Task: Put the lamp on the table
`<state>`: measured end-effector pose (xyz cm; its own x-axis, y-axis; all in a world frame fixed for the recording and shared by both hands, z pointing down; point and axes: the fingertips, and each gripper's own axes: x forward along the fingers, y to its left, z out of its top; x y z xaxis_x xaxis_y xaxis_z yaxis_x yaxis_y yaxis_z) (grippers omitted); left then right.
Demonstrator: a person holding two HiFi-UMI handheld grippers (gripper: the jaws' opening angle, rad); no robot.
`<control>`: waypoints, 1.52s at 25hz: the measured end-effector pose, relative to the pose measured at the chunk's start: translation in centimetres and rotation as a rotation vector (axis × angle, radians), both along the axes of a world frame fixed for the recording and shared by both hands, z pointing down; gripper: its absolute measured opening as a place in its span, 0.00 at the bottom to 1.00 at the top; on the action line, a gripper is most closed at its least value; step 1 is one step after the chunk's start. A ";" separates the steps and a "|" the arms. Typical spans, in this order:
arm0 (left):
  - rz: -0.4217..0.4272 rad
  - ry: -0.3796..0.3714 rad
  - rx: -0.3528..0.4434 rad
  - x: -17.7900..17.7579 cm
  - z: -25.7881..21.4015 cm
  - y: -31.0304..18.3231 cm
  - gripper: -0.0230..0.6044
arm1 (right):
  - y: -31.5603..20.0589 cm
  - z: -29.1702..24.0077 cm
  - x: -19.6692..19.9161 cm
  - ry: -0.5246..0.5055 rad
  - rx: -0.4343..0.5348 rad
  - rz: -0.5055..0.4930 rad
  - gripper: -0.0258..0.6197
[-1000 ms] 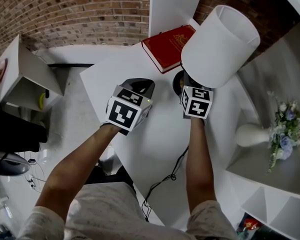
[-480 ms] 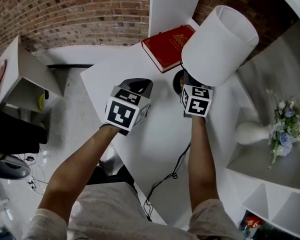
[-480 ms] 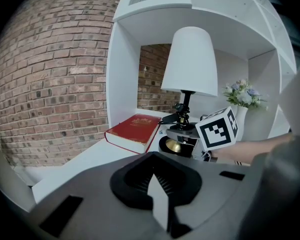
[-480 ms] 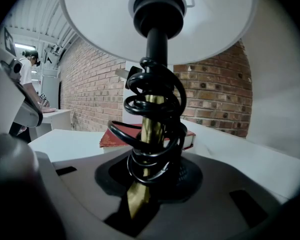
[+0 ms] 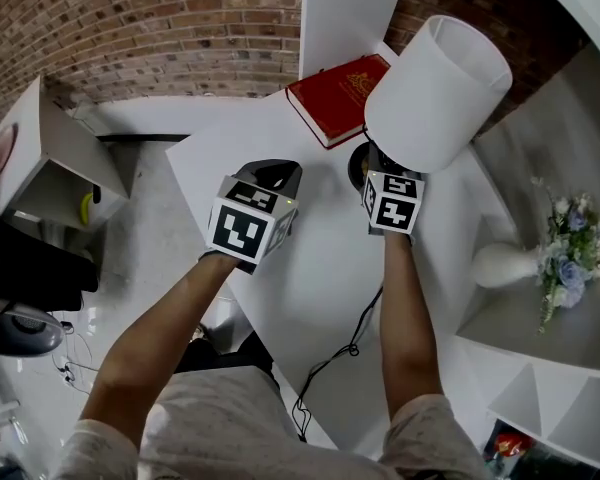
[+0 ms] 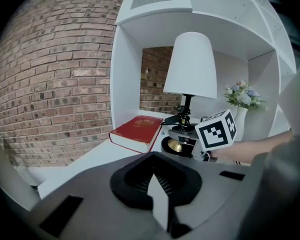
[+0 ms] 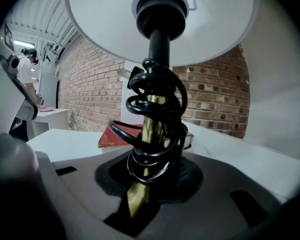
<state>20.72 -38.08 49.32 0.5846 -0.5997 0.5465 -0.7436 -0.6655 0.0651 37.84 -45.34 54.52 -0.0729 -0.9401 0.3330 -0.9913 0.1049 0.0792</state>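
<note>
Brass stem of the lamp, wound with black cord, is clamped between the jaws of the right gripper. The left gripper has its jaws closed together with nothing between them. It is held left of the lamp and apart from it. The lamp base sits at the far right of the white table, just beside the red book.

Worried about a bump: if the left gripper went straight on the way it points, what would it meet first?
Probably the red book ahead of the left gripper on the white table; as it tilts down, it might touch the tabletop just short of the book. Depth is unclear.
</note>
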 end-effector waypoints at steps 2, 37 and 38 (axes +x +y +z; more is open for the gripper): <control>-0.005 -0.001 0.006 -0.2 -0.2 0.0 0.03 | -0.1 0.0 0.0 -0.002 0.000 0.004 0.20; 0.073 0.048 0.037 -1.0 -2.6 1.3 0.03 | 5.5 -0.9 0.3 -0.063 -0.128 0.128 0.24; 0.083 0.054 0.036 -1.0 -2.6 1.3 0.03 | 6.0 -1.0 0.3 -0.065 -0.131 0.138 0.24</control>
